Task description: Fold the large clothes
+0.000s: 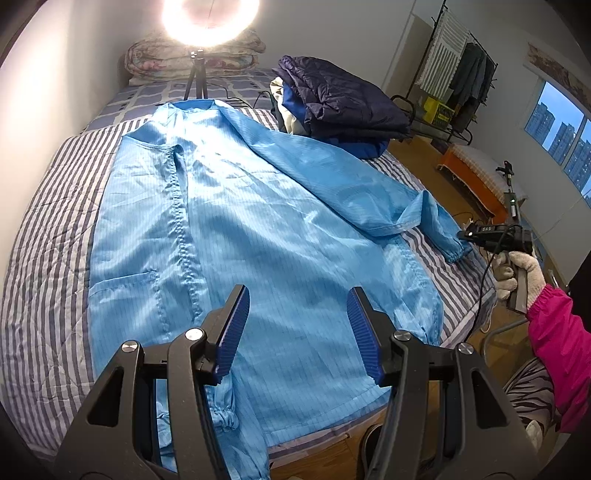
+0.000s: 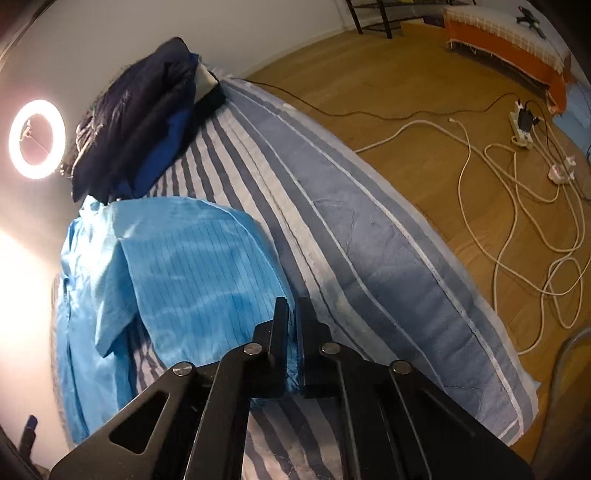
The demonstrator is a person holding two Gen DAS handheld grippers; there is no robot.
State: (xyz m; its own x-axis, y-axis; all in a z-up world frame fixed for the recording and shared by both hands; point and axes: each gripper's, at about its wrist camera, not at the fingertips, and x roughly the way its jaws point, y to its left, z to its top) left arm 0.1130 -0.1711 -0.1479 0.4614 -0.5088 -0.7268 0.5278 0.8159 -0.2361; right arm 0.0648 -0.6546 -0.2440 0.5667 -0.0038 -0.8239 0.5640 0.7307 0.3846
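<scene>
A large light-blue coat (image 1: 240, 221) lies face up and spread flat on the striped bed (image 1: 48, 229), collar at the far end. My left gripper (image 1: 298, 291) hovers open over the coat's lower part, with nothing between its blue pads. The coat's right sleeve (image 1: 369, 184) runs out to the bed's right edge. There a gloved hand holds my right gripper (image 1: 466, 235) at the elastic cuff. In the right wrist view, my right gripper (image 2: 293, 306) is shut on the blue sleeve (image 2: 192, 266), with fabric pinched between its black fingers.
A stack of folded dark jackets (image 1: 343, 99) sits at the bed's far right. A ring light (image 1: 210, 18) on a tripod and a folded quilt (image 1: 155, 59) stand at the head. White cables and a power strip (image 2: 521, 122) lie on the wooden floor beside the bed.
</scene>
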